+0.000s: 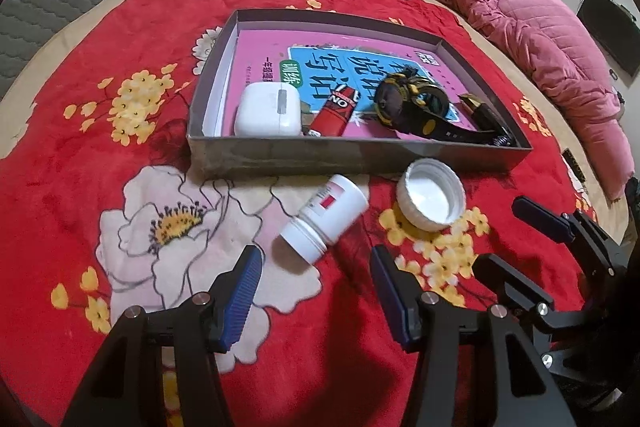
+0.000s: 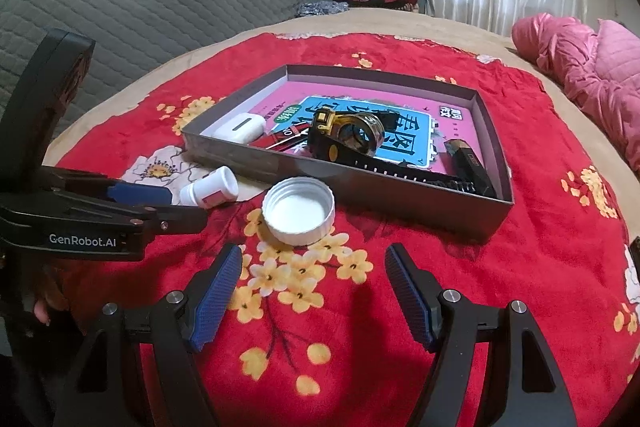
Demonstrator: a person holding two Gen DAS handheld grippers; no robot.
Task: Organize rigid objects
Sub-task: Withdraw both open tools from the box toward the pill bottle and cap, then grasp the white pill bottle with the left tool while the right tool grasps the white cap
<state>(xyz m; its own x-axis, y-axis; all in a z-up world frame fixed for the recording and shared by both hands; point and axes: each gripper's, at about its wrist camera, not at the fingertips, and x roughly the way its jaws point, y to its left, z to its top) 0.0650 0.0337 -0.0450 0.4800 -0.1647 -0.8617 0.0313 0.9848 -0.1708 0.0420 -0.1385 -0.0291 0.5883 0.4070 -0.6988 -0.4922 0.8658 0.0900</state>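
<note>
One grey tray (image 1: 304, 157), one white bottle (image 1: 324, 217), one cap (image 1: 432, 199), one watch (image 1: 408, 103), one earbud case (image 1: 268, 109)

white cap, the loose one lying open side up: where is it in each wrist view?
Left wrist: white cap sits right of centre on the red blanket, just before the tray's near wall, right of the tipped white bottle.
Right wrist: the cap is at centre, straight ahead of the open right claw.
Shared landmark: grey tray, directly behind the cap in both.
</note>
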